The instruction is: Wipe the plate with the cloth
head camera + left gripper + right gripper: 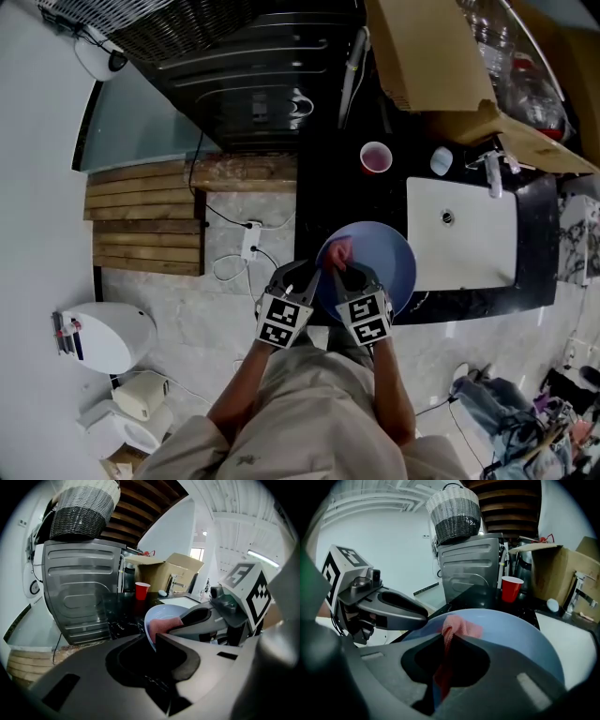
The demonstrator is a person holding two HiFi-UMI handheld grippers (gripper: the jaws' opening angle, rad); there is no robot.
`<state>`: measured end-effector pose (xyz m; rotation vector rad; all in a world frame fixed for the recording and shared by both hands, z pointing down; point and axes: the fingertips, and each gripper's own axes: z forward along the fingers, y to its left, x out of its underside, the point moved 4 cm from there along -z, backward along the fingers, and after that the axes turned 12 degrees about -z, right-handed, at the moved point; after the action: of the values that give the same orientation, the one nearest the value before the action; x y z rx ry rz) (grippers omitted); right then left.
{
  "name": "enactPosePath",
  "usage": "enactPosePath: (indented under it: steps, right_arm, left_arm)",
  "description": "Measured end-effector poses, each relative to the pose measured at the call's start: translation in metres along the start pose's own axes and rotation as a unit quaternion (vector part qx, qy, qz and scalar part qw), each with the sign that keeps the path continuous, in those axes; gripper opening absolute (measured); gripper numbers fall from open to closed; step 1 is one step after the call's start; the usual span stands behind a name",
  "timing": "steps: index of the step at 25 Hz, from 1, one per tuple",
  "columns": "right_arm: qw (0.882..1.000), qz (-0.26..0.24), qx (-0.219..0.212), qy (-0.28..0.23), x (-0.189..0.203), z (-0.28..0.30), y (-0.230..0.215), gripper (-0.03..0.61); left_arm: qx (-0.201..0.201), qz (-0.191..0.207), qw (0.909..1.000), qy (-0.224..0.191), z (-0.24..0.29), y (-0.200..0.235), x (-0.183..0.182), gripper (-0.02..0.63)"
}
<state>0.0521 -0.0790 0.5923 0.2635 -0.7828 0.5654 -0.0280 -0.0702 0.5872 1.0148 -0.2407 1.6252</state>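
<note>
A beige short-sleeved shirt (319,422) is worn. The grey left tool (307,274) and grey right tool (347,275) are each marked with black-and-white squares.

The pale blue plate (520,634) looks smooth with a soft sheen, and the pink cloth (461,626) on it is coarsely woven. The black desk (123,620) is glossy, veined stone. At upper centre a woven wicker basket (454,513) tops a ribbed grey metal appliance (471,569). At right is a matt cardboard box (558,573).

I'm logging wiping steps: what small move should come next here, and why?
Probably sweep the cloth, pinched in the right gripper, across the plate. The left gripper clamps the plate's rim, and the cloth sits bunched near that edge, leaving most of the blue face uncovered.
</note>
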Motion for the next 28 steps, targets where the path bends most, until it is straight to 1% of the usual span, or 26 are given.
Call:
enactPosePath:
  steps: [16,28]
  right_arm:
    - [0.997,-0.031,-0.062,0.029,0.006,0.004,0.022,0.023]
    - [0.989,-0.06,-0.121,0.059,0.011,0.0,0.04,0.023]
  left_arm:
    - [0.004,-0.002,0.9999,0.011,0.005,-0.002,0.002,0.055]
    - [0.007,0.0,0.9999,0.011,0.008,0.0,0.005,0.056]
